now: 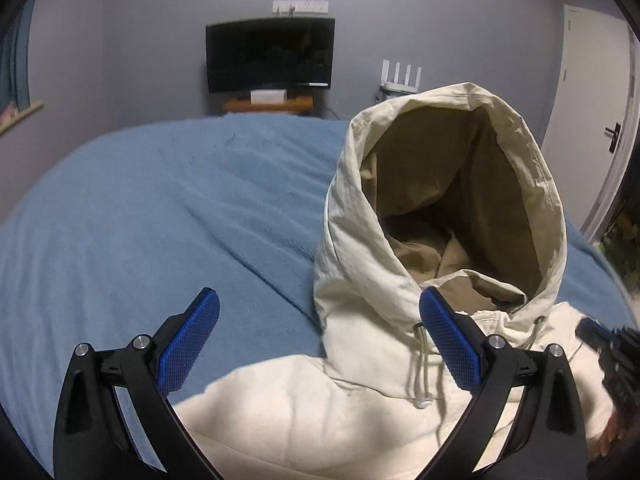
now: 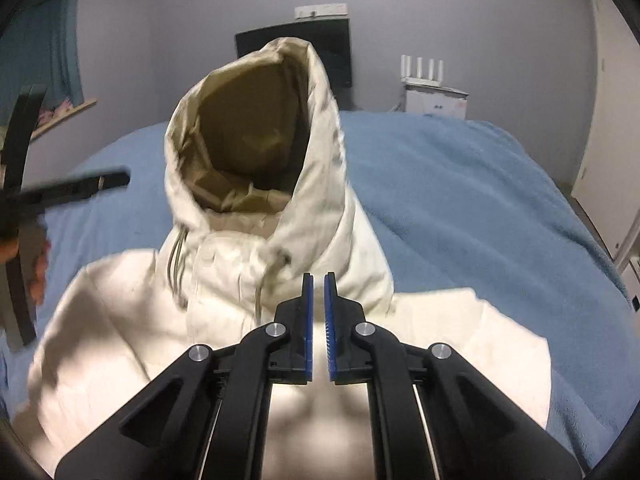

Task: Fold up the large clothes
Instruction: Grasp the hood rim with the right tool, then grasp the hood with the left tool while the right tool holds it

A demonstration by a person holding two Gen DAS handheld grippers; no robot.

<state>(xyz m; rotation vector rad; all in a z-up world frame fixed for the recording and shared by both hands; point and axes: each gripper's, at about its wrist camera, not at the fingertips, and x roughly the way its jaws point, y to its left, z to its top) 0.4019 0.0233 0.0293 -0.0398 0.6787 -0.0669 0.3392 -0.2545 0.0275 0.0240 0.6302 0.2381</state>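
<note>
A blue-covered bed (image 1: 140, 208) carries a cream hoodie (image 2: 120, 340), its body spread flat toward the near edge and its hood (image 1: 448, 184) standing upright with the opening facing the cameras. The left hand-held gripper (image 1: 320, 336) hangs wide open over the hoodie, gripping nothing; the right hand-held gripper (image 2: 319, 280) is closed just above the chest fabric, nothing visibly caught between its blue pads (image 2: 307, 320)

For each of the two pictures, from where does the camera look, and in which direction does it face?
Left wrist view: sits behind the open left gripper, facing down across the blue bed toward the TV; the cream hoodie lies right of centre, and the right gripper enters at the right edge.
Right wrist view: sits behind the shut right gripper, facing the raised hood; the left gripper and fingers show at left.
Shared: hoodie, bed, TV, white router, door.
</note>
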